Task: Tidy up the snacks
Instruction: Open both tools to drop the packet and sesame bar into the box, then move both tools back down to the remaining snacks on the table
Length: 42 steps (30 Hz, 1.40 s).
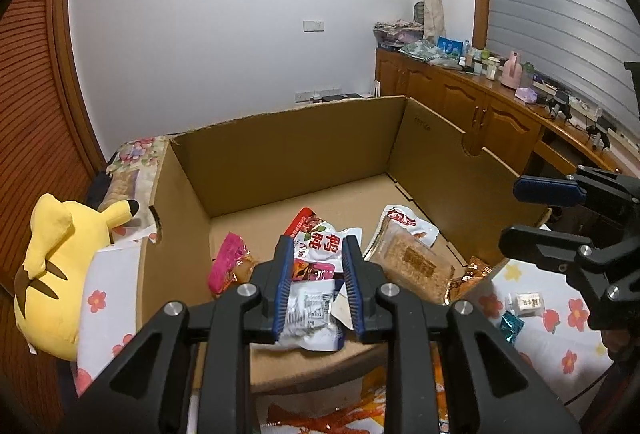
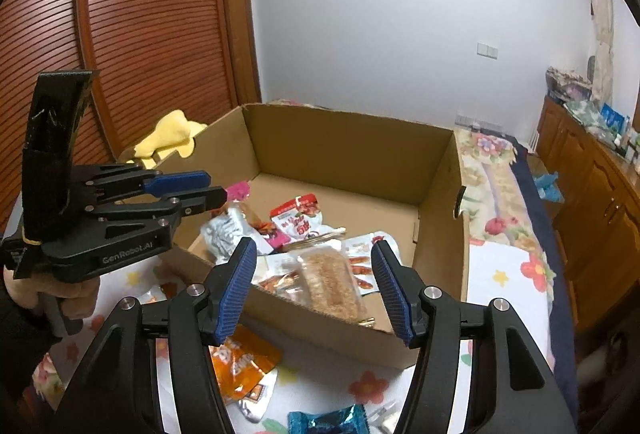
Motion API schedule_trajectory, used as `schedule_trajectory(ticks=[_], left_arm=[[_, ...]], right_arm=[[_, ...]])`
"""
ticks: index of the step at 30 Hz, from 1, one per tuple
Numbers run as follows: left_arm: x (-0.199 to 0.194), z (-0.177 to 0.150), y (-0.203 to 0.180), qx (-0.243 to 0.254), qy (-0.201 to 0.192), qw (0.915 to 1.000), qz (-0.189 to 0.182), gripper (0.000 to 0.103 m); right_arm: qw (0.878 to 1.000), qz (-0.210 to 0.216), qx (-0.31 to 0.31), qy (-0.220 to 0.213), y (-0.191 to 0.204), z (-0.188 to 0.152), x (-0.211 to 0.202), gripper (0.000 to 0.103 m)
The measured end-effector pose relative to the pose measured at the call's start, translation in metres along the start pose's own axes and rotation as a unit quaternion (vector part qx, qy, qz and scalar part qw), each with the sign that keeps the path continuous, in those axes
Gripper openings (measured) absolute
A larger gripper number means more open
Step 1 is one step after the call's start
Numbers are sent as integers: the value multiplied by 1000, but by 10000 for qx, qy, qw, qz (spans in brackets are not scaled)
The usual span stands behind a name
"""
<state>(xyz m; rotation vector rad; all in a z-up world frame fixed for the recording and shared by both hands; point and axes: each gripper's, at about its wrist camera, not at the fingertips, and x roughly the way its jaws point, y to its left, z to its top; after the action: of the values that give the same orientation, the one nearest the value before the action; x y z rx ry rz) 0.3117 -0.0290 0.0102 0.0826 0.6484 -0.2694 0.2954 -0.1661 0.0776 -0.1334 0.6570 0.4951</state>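
An open cardboard box (image 1: 288,137) (image 2: 352,153) stands on a flowered bedsheet and holds several snack packs. My left gripper (image 1: 316,250) hangs over the box's near edge, partly open; a white-and-silver pack (image 1: 310,310) lies between and under its pads, and whether they grip it I cannot tell. From the right wrist view the left gripper (image 2: 218,189) looks narrowly parted. My right gripper (image 2: 314,264) is open and empty above the box's near wall, over a clear pack of brown crisp cake (image 2: 332,286) (image 1: 416,262). A red-and-white pack (image 1: 320,242) (image 2: 298,220) lies mid-box.
A pink pack (image 1: 228,266) lies at the box's left. Outside the box on the sheet lie orange packs (image 2: 240,362), a blue foil pack (image 2: 328,422) (image 1: 511,326) and a small white item (image 1: 528,304). A yellow plush toy (image 1: 56,274) sits left; wooden cabinets (image 1: 480,113) stand right.
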Motion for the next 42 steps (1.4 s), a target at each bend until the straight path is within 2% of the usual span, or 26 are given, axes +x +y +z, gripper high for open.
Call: schedule_trajectory(ticks=[8,19,31,42], left_arm=[[-42,-13,-4,40,-197,9998,-87,30],[-90,-64,-10,169,-203,9996,-63,33],[-101,-114,-13,69,28,9999,-112,34],[-93,-138,-12,-19,261,9996,-124,34]], right_arm=[[9999,-41,34,-135,9,-9,-31,63],[9996,-146,191,-147,17,-39,-66,63],[9984,-388,418,-30,14,-82,-91,63],[9962,-379,669,416,9,-120,-65,63]])
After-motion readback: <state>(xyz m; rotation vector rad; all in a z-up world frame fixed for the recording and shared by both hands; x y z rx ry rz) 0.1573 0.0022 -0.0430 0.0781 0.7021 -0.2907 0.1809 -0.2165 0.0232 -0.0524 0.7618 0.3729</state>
